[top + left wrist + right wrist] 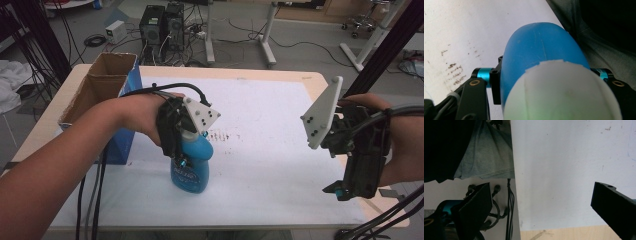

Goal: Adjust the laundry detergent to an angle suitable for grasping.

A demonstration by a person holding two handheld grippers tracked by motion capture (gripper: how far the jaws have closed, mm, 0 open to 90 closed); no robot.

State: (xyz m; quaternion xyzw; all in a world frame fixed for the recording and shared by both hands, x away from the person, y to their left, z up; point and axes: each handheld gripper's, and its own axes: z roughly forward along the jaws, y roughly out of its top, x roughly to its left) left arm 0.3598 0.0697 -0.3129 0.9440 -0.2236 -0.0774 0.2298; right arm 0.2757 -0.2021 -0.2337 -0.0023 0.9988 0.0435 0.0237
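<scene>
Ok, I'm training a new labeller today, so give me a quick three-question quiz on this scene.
1. True or false: the left gripper is shut on the blue bottle.
2. What stands at the table's far left corner? A) cardboard box B) bucket C) kettle
3. Fill in: the right gripper's jaws are ____, nothing between them.

Key: 1 true; 2 A; 3 open.

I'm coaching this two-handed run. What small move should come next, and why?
Probably lift the blue plastic spray bottle slightly off the white table mat. The left gripper is already shut on its body, while the right gripper hangs open and empty at the side.
</scene>
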